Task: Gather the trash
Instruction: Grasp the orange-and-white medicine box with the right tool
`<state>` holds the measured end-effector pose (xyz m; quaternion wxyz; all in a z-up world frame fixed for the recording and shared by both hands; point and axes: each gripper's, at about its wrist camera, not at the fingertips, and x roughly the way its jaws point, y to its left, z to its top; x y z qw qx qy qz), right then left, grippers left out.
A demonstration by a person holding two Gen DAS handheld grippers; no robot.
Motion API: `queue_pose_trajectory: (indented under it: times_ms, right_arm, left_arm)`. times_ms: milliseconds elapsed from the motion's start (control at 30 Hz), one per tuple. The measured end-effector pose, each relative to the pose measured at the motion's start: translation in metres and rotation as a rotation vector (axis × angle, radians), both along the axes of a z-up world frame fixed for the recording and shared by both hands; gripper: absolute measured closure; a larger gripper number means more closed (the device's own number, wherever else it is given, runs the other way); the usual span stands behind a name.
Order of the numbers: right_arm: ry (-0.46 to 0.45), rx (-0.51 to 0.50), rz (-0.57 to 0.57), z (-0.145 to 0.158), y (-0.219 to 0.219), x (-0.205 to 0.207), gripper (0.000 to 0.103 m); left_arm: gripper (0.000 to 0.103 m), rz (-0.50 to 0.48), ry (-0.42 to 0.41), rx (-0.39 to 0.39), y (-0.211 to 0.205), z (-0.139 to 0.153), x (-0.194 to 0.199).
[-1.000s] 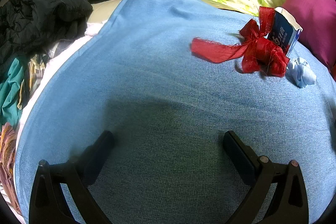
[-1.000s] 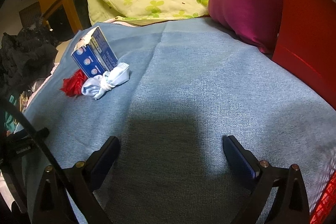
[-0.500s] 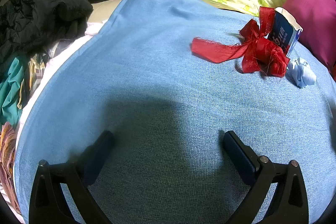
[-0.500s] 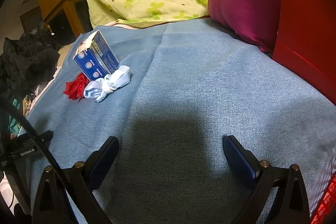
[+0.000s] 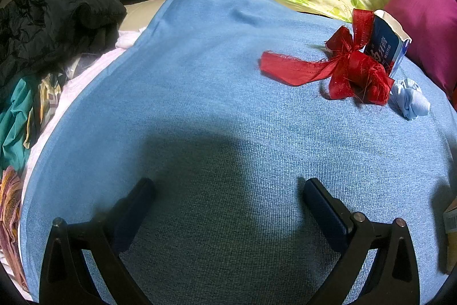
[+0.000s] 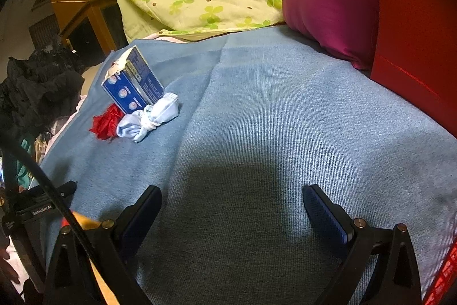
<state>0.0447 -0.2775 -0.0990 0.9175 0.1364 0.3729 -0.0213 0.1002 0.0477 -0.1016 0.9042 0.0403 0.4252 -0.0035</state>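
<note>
Both hand-held grippers hover over the blue blanket [image 5: 200,82] with fingers spread apart, gripping nothing — left [image 5: 227,202], right [image 6: 232,203]. The trash lies well ahead in one cluster: red ribbon [image 5: 342,67], torn blue box [image 6: 132,82] behind it, pale blue wad [image 6: 148,120] touching the box.
</note>
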Motion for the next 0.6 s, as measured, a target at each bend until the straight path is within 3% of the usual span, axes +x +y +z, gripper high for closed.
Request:
queue_pose_trajectory:
  times_ms: [133,333,467,600]
  right_arm:
    - [-0.016,0.039,-0.016,0.003,-0.006,-0.005,0.002]
    - [-0.093,0.219,-0.051,0.018,-0.021,-0.030,0.002]
    - [-0.164,0.273,0.048,0.045,0.000,-0.057,0.002]
    - [-0.098,0.257,0.175,0.058,0.045,-0.063,0.002]
  left_arm:
    - [0.000,0.000,0.000,0.000,0.000,0.000,0.000]
    - [0.000,0.000,0.000,-0.001,0.000,0.000,0.000]
    - [0.000,0.005,0.004,0.004,-0.001,0.000,0.002]
    - [0.000,0.047,0.034,-0.005,-0.002,0.002,-0.002]
